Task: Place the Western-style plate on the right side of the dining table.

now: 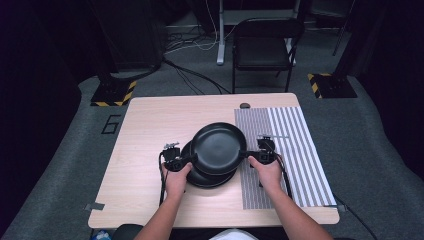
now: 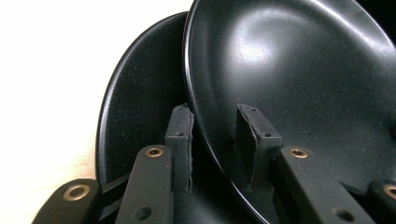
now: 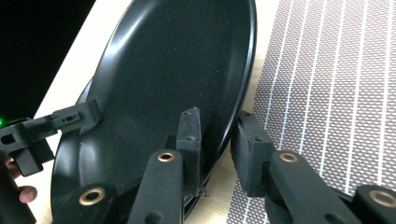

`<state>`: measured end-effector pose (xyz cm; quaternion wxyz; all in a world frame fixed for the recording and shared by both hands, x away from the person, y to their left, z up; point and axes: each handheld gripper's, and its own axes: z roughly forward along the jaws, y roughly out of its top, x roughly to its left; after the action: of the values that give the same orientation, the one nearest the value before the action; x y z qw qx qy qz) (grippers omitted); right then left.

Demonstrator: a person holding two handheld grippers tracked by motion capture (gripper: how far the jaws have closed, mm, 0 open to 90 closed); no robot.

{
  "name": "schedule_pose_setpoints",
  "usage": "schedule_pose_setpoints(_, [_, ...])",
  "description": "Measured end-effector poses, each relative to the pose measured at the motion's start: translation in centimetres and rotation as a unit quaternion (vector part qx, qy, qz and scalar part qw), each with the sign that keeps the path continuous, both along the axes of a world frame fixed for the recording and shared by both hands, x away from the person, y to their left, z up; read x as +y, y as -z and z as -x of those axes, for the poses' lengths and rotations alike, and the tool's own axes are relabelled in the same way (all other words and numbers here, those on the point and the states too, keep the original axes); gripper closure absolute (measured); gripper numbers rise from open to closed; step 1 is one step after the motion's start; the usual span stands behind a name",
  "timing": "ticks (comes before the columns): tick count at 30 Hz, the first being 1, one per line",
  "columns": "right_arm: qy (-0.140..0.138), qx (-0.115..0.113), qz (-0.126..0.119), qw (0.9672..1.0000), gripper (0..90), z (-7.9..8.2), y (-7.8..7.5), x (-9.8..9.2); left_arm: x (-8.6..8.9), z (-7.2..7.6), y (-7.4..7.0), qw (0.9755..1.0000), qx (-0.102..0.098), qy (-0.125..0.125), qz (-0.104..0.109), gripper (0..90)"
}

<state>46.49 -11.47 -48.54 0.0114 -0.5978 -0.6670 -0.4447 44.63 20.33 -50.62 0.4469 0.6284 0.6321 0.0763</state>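
While I watch the high view, the left tool (image 1: 192,159) sits at the left rim of the upper black plate (image 1: 218,147), and the right tool (image 1: 248,156) sits at its right rim. That plate is tilted and rests over a lower black plate (image 1: 200,177) lying on the wooden bench (image 1: 145,130). Both plates are near the bench's middle, just left of the striped mat (image 1: 292,150) that covers the right part of the surface. My left hand (image 1: 176,179) and right hand (image 1: 267,172) come in from the bottom edge. A black chair (image 1: 262,47) stands on the floor beyond the bench's far edge.

From the left gripper view, the left tool (image 2: 219,140) straddles the rim of the upper black plate (image 2: 299,70): one finger on the inner face, the other outside the rim. The jaws stand narrow, but a gap shows beside the rim, and I cannot tell whether the pads press on it. The lower black plate (image 2: 135,102) lies just behind, against the pale bench (image 2: 46,70).

From the right gripper view, the right tool (image 3: 217,140) is closed narrow on the edge of the upper black plate (image 3: 173,70), one pad on the inner face and one under the rim, gripping it. The striped mat (image 3: 336,84) lies just beside the plate. The left tool (image 3: 74,116) touches the plate's far rim.
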Motion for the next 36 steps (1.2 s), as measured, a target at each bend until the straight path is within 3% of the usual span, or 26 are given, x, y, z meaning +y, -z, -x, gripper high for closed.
schedule_pose_setpoints(8, [-0.001, 0.000, -0.015, 0.9999, 74.6, -0.6, 0.4, 0.1, 0.7, 0.1, 0.3, 0.9997, -0.003, -0.009, 0.022, 70.4])
schedule_pose_setpoints(18, [-0.007, 0.004, -0.025, 0.9997, 75.8, -0.6, 0.4, 0.2, 0.8, 0.4, -0.1, 0.9996, -0.012, -0.017, 0.020, 71.4])
schedule_pose_setpoints(24, [-0.009, -0.011, -0.036, 0.9992, 76.6, -0.2, -0.6, 0.1, 0.9, 0.7, -1.2, 0.9992, -0.033, -0.014, 0.019, 71.7])
schedule_pose_setpoints(36, [-0.015, -0.024, -0.032, 0.9991, 76.3, 0.4, -2.1, -0.5, 0.4, 1.1, -2.6, 0.9989, -0.043, -0.004, 0.016, 71.4])
